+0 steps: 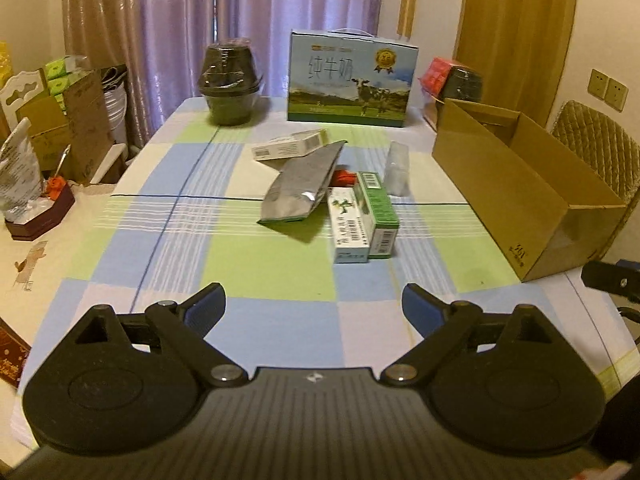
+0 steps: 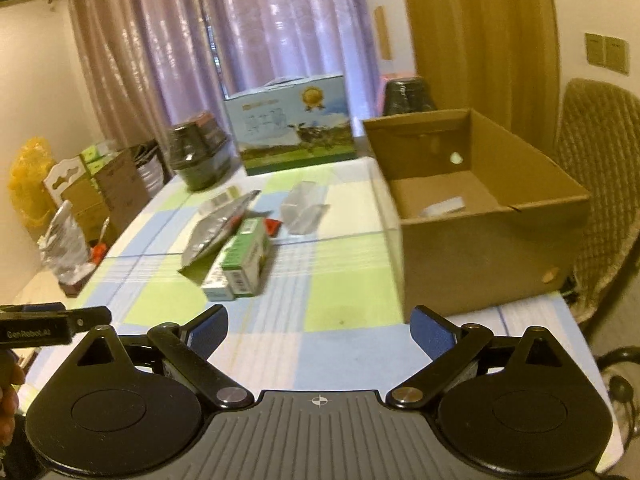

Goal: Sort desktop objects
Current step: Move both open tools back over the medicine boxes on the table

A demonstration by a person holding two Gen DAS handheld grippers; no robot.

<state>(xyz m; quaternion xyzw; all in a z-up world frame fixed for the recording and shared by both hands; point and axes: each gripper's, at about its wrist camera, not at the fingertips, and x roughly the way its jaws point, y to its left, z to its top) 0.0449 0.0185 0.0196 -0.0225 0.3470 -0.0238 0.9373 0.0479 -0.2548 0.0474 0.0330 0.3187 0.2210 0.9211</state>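
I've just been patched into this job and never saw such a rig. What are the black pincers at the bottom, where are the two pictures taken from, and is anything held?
Each picture comes from a camera on a hand-held gripper, looking along its fingers. The left gripper and right gripper are both open and hold nothing. On the checked tablecloth lie a silver pouch, a green and white box, a clear packet and a flat white box. The cardboard box stands at the right.

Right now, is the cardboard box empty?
Not empty. The cardboard box is open-topped, and the right wrist view shows one pale item on its floor.
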